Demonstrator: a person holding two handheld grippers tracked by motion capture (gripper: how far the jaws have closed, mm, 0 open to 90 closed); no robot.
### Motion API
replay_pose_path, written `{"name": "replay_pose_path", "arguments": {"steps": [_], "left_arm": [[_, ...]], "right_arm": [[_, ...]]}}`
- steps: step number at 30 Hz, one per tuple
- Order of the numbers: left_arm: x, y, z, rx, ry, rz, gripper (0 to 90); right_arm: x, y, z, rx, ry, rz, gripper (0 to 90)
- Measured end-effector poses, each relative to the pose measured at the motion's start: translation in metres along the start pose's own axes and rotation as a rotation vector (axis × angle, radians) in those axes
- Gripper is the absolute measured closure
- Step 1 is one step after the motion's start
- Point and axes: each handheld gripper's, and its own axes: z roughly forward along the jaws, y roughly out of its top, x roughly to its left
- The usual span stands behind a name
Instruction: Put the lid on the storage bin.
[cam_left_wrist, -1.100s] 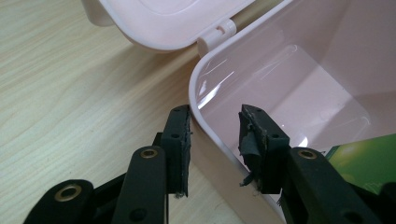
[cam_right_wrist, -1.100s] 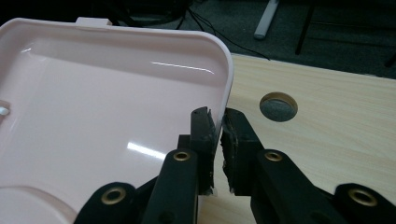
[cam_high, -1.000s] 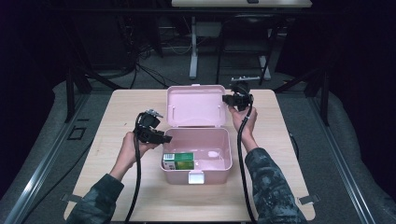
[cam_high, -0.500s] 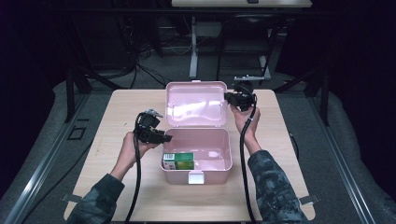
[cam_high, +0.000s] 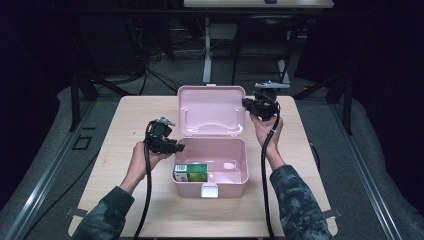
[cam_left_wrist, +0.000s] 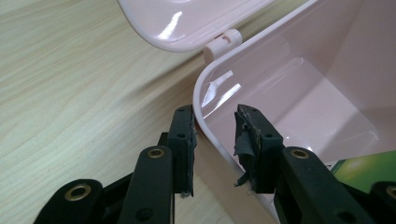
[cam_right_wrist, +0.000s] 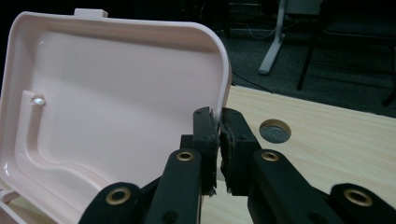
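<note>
- At the near edge of the table (cam_high: 150, 210), a person's two camouflage-sleeved forearms reached in toward a pink box (cam_high: 210, 186), whose white front latch (cam_high: 209, 190) faced the person.
- Inside the box, a green carton (cam_high: 190, 172) lay against the near left corner; the remainder of the floor appeared bare.
- The left gripper (cam_high: 176, 147) straddled the box's left wall near the back corner, one jaw outside and one inside. In the left gripper view its pads (cam_left_wrist: 186, 140) had just been closing on that wall (cam_left_wrist: 205, 128): the outer pad touched the plastic, while the inner one stood slightly apart, so the hold looked like a brace more than a firm clamp.
- Farther back, the lid (cam_high: 211, 109) stood nearly upright on its rear hinge (cam_left_wrist: 223, 41).
- The right gripper (cam_high: 248, 104) had its jaws squeezed together on the lid's right edge, and in the right gripper view the thin rim (cam_right_wrist: 227, 88) ran down between the pads.
- Judged from this, the step in hand was swinging the lid on its hinge. Doing it well would call for keeping the left brace steady so the base does not slide, and leading the right gripper along the hinge's arc rather than straight across, so the rim does not slip from the pinch or twist the hinge.
- Beyond the table lay dark floor, cables and desk legs.
</note>
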Motion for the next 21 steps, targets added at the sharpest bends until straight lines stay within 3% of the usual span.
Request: {"name": "replay_pose_path", "arguments": {"steps": [21], "left_arm": [[-0.003, 0.0, 0.001, -0.005, 0.029, -0.018, 69.9]], "right_arm": [[0.005, 0.0, -0.023, -0.044, 0.04, -0.072, 85.4]]}}
